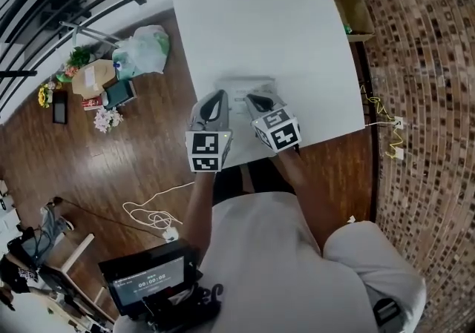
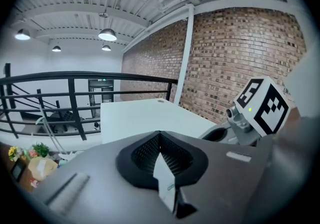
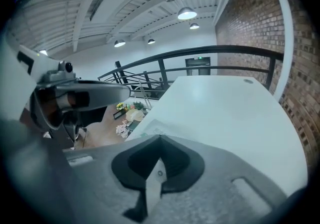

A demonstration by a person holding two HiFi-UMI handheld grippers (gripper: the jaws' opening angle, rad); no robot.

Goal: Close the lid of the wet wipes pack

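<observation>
Pack: wet wipes pack [image 1: 249,85] crosswise, just ahead of me.
Nearer: right gripper [image 1: 256,99], perhaps.
Fingers [image 2: 142,152]: left gripper [image 1: 219,96] and right — closed, empty.

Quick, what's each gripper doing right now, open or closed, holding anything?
Left gripper: closed, nothing seen between its jaws.
Right gripper: closed, nothing seen between its jaws.

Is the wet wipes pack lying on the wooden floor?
No, the wet wipes pack lies on the white table, near its front edge.
</observation>
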